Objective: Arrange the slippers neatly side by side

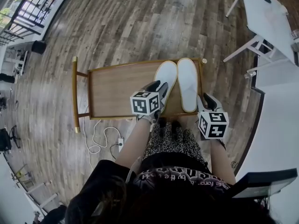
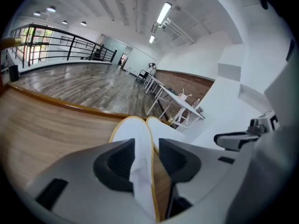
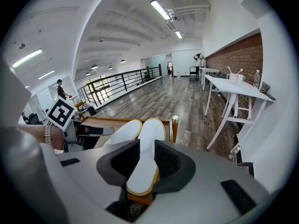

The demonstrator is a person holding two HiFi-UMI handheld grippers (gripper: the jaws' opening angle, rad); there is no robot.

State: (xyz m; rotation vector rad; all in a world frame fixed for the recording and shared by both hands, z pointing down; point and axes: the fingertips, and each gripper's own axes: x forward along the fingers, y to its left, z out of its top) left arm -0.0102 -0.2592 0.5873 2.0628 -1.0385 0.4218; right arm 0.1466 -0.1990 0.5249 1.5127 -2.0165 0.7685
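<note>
Two white slippers with tan edging lie flat side by side at the right end of a wooden tray point(image 1: 117, 87). The left slipper point(image 1: 164, 78) angles slightly toward the right slipper point(image 1: 188, 83), and their toes touch. My left gripper point(image 1: 156, 88) is at the left slipper's heel. In the left gripper view the left slipper point(image 2: 133, 134) runs between the parted jaws of the left gripper point(image 2: 147, 160), with wood showing beside the right pad. My right gripper point(image 1: 205, 101) is at the right slipper's heel by the tray's right rail. Its jaws point(image 3: 146, 160) stand apart around the right slipper point(image 3: 147, 148).
The tray has a raised rim and a brass-tipped handle bar point(image 1: 74, 94) at its left end. A white cable point(image 1: 100, 141) lies on the wood floor nearby. White tables point(image 1: 266, 13) stand at the right. The person's knees are just behind the tray.
</note>
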